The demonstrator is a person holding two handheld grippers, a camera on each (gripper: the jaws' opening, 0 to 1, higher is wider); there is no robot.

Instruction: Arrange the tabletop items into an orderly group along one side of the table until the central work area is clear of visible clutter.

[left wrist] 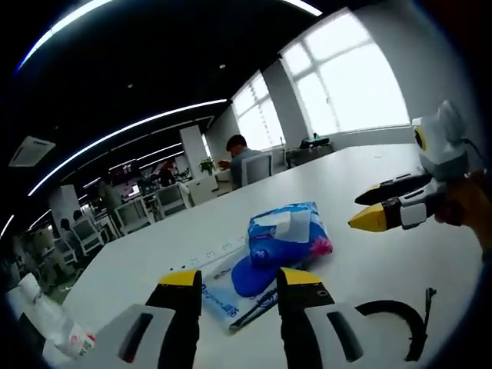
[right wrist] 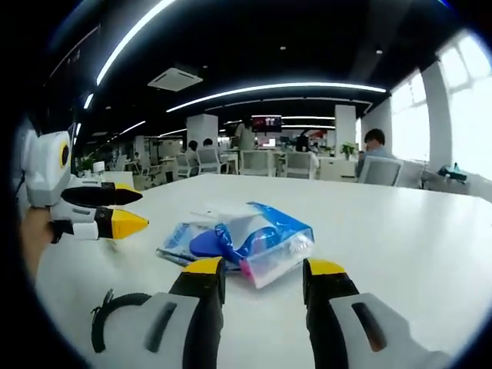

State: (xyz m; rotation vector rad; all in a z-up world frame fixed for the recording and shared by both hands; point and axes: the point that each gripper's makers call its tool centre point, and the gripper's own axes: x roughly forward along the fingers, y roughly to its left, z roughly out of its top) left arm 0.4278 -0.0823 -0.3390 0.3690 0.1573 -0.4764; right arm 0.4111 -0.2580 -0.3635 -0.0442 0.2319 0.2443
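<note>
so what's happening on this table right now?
A person holds a two-jaw gripper in each hand over a white table in an open office. Both grippers are open and hold nothing. The left gripper and right gripper both point at a blue tissue pack lying on a flat blue-and-white packet in the middle of the table. A black cable loop lies beside them. Nothing has been grasped yet.

Your left gripper (left wrist: 238, 286) low and level, its yellow-tipped jaws spread apart with nothing between them, your right gripper (right wrist: 261, 278) likewise parted and empty, each pointing towards the other from opposite sides, your hand (left wrist: 461, 209) wrapped round the right one's grip
</note>
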